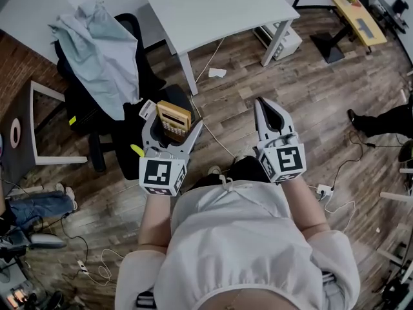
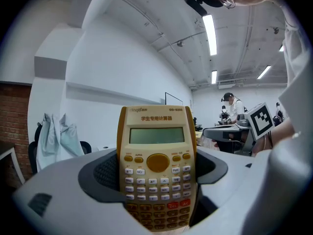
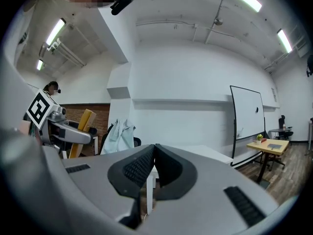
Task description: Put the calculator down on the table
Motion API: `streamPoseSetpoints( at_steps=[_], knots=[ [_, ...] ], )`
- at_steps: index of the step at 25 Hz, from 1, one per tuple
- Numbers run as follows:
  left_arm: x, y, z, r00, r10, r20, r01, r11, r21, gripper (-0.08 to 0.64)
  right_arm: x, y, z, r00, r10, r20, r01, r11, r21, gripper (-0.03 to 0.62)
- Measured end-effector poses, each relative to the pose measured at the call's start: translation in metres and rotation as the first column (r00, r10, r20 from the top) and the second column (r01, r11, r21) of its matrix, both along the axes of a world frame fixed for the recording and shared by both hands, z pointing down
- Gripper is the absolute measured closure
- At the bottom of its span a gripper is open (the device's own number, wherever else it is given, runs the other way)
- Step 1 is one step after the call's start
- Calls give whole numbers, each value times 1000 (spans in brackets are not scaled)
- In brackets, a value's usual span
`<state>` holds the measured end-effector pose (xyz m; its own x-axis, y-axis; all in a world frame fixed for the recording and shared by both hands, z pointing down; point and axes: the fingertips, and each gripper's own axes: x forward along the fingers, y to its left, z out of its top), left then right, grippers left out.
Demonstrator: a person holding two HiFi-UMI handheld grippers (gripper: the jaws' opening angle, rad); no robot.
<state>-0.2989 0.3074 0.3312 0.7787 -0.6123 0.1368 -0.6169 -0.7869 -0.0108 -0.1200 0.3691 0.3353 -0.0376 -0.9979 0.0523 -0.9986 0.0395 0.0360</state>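
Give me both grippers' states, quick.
Left gripper: shut on the yellow plastic calculator.
Right gripper: shut, nothing between its jaws.

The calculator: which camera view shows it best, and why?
Left gripper view: the calculator stands central, screen and keys facing the camera. The head view shows it small from above; the right gripper view, only edge-on at left.

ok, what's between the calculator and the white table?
In the head view, only wood floor, crossed by a thin white cable, with a paper scrap by the table leg. The left gripper holds the calculator short of it.
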Motion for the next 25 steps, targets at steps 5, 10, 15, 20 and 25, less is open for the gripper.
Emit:
streamPoseSetpoints(
  at_steps=[5,10,15,20,25],
  knots=[
    [26,-31,8,999,-34,19,34,999,-6,150,22,-38,8,999,-51,-6,51,999,-3,588],
    [64,-76,10,994,-101,35,101,995,10,150,60,-97,14,991,-134,-24,135,991,14,588],
    [129,-134,11,984,-174,43,173,985,18,150,123,-164,16,978,-209,-12,209,978,4,588],
    [203,-187,12,970,-242,39,242,970,-12,150,192,-228,14,955,-297,-18,297,955,-27,588],
    [245,-221,10,948,-317,35,318,948,-32,150,239,-277,12,930,-367,-25,365,929,-52,589]
  ],
)
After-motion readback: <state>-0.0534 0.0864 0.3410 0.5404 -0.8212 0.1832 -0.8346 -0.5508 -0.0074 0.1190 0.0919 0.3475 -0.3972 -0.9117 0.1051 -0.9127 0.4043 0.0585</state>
